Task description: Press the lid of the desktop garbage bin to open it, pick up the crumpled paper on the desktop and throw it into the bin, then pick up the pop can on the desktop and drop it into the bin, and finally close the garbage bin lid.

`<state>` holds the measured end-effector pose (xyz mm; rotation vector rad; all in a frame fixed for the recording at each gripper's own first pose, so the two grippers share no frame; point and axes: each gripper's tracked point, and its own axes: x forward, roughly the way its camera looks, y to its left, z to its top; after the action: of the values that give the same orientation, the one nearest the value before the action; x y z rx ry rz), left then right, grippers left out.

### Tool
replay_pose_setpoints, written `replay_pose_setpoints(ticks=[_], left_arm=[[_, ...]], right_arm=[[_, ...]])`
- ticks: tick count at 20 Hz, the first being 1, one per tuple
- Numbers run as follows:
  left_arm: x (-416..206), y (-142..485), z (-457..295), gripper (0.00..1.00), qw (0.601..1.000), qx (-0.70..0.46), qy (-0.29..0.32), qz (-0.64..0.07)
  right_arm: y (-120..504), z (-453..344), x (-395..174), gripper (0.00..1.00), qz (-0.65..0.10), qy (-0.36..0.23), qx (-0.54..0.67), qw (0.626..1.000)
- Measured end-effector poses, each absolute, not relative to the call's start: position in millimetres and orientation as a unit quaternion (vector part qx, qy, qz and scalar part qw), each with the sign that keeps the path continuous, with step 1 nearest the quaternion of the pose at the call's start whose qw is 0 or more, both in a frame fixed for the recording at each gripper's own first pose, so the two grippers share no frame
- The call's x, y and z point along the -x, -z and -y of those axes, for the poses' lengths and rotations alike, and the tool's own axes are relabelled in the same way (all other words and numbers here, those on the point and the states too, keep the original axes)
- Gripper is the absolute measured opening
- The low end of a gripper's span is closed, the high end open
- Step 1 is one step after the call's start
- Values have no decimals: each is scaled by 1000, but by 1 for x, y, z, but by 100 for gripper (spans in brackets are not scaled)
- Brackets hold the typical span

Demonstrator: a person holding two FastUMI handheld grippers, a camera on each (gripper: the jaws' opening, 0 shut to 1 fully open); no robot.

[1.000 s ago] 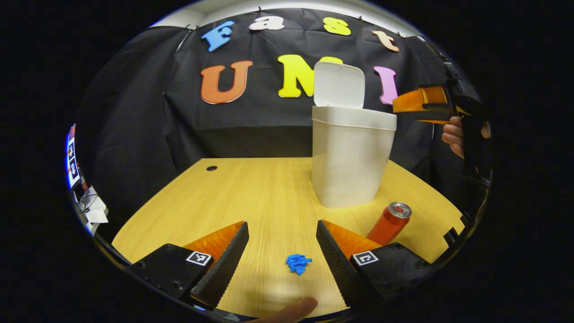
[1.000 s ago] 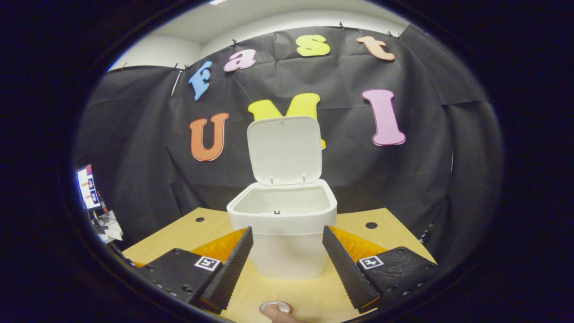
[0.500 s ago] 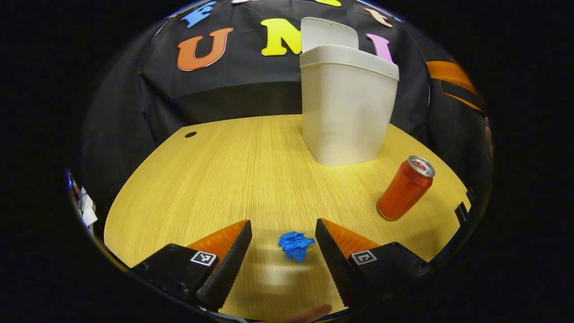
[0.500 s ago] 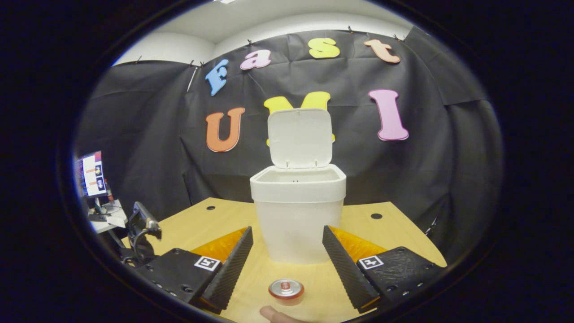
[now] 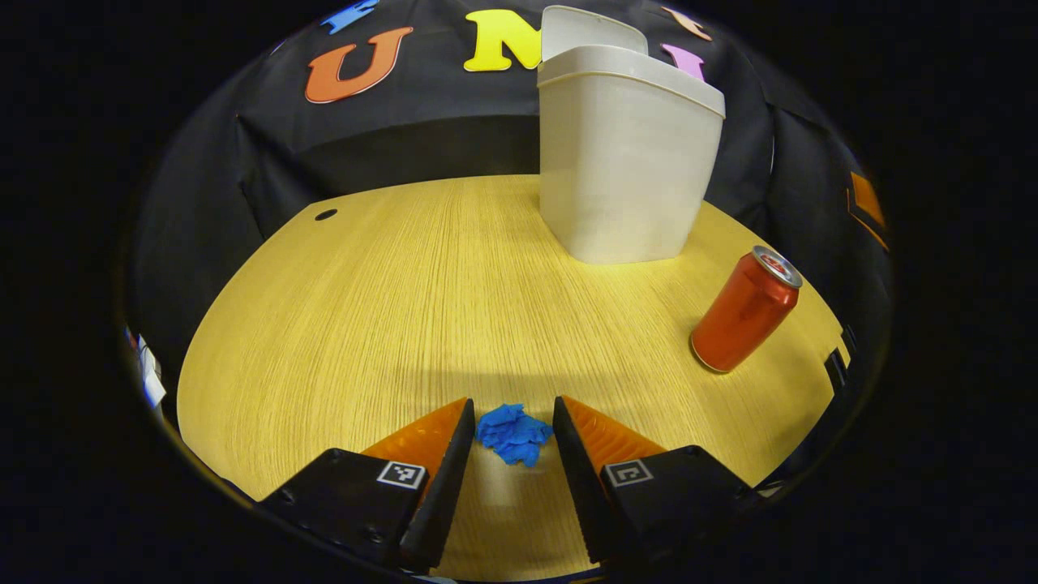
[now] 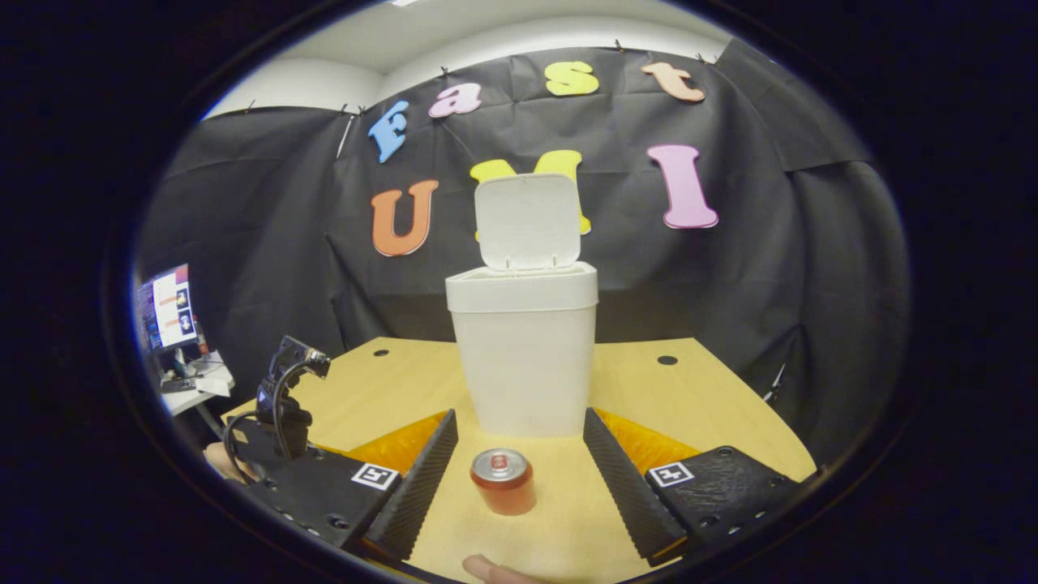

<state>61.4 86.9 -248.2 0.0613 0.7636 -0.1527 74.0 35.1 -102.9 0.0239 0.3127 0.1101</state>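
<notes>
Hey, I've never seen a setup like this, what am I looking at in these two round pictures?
A person holds a two-finger grabbing tool in each hand; each tool carries a fisheye camera looking along its fingers. In the left gripper view, the left tool sits low over the wooden table, its fingers either side of a blue crumpled paper; whether they grip it is unclear. In the right gripper view, the right tool is open, with a red can and a white bin, lid up.

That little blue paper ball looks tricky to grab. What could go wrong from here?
The crumpled paper is small and sits at the very tips of the left gripper, so it might slip out on closing. The pop can stands near the table's edge; a careless swing toward the open bin could topple it.
</notes>
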Motion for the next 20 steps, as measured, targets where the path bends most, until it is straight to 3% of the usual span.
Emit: replay_pose_setpoints(ticks=[3, 4, 5, 10, 12, 14, 18, 19, 20], left_arm=[[-57, 255, -90, 66, 919, -30, 73, -387], [-56, 256, -90, 70, 916, -28, 75, -393], [-56, 256, -90, 66, 916, -31, 75, -393], [-62, 255, -90, 65, 914, -46, 75, -396], [-68, 253, -90, 60, 915, -45, 71, -395], [-75, 249, -89, 47, 916, -46, 70, -393], [-92, 229, -84, 42, 922, -42, 63, -379], [-96, 222, -81, 48, 925, -39, 63, -373], [-101, 212, -78, 42, 929, -36, 63, -364]], right_arm=[[115, -36, -66, 96, -169, -58, -15, 984], [120, -36, -64, 96, -174, -57, -14, 983], [123, -38, -63, 96, -176, -59, -12, 983], [142, -47, -59, 96, -190, -66, 3, 980], [150, -50, -59, 95, -199, -71, 5, 977], [160, -53, -60, 96, -206, -73, 10, 976], [182, -59, -60, 96, -227, -76, 6, 971], [187, -60, -61, 94, -229, -74, 4, 971], [192, -60, -63, 93, -227, -68, 6, 971]])
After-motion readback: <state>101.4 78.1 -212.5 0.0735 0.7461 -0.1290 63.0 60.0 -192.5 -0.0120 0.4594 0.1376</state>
